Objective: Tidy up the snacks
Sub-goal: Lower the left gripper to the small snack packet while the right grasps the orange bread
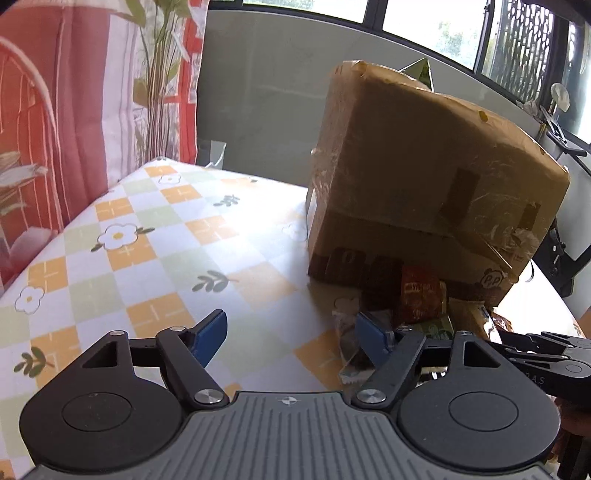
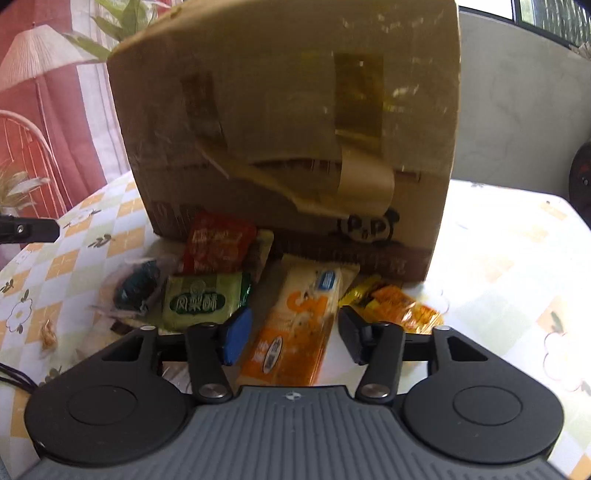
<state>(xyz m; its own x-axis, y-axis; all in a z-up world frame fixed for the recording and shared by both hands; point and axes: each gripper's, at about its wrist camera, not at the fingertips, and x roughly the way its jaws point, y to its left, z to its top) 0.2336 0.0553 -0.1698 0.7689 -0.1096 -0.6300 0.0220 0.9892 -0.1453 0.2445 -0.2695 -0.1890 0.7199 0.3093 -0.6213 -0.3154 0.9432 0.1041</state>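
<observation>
Between the right hand-held gripper fingers lies the orange snack packet.

From my remote station I assess this as a home living space: a table under a checked floral tablecloth, a patterned curtain printed with plants, large windows behind, and a taped, reused cardboard box.
</observation>
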